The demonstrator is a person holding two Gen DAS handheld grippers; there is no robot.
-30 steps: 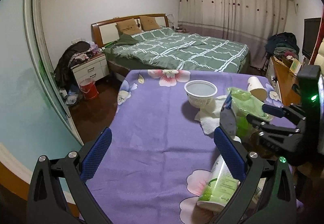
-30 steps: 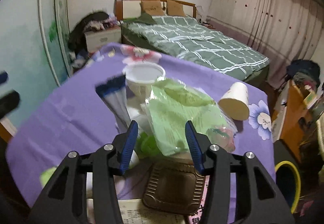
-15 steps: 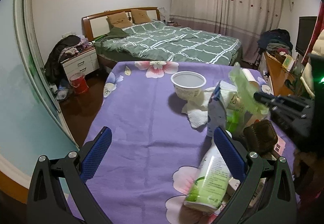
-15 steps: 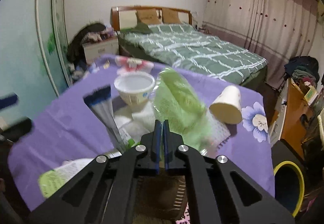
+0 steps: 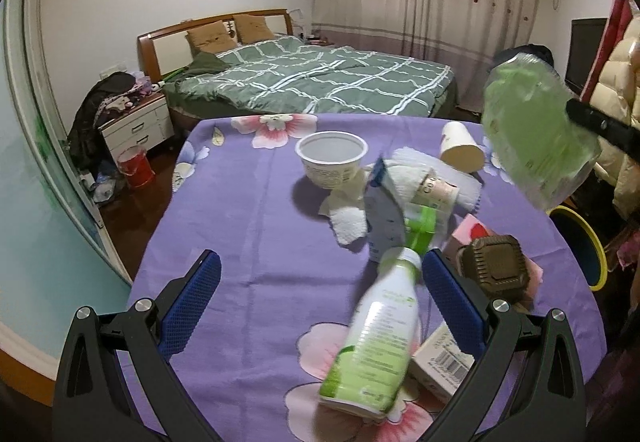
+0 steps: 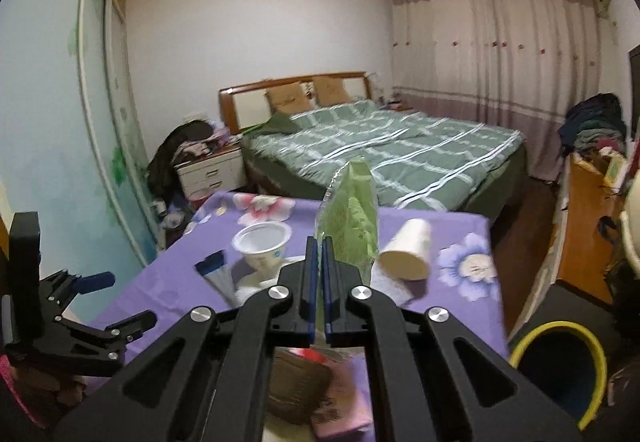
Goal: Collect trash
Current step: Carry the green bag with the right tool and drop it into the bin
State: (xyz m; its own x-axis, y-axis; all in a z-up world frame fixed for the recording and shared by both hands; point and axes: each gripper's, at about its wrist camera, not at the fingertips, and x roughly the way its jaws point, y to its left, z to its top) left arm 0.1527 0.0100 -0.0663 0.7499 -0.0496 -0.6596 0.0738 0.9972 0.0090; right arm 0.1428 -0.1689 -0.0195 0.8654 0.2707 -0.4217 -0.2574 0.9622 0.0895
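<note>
Green and clear plastic filled the middle of your right-hand view: a thin wrapper (image 6: 352, 214) stood pinched between the nearly closed fingers of your right gripper (image 6: 319, 290), raised above the purple flowered tablecloth (image 5: 248, 226). From the left camera the same wrapper (image 5: 536, 130) hung in the air at the far right, above and a little short of the yellow-rimmed bin (image 5: 580, 242) that stood on the floor just beside the table. Your left gripper (image 5: 320, 298) was wide open and held nothing, hovering over the near edge of the cloth. A green and white bottle (image 5: 380, 338) lay on its side between its fingers, touching neither as far as I could tell. Further back sat a white tub (image 5: 332, 158), a tipped paper cup (image 5: 460, 152), crumpled tissue (image 5: 424, 178), a brown tray (image 5: 496, 266) and a small carton (image 5: 440, 362). To do this step well, you needed to keep the pinch firm, since so light a film could slip or flutter. I judged it best to bring it right over the bin's mouth and low before letting go.
</note>
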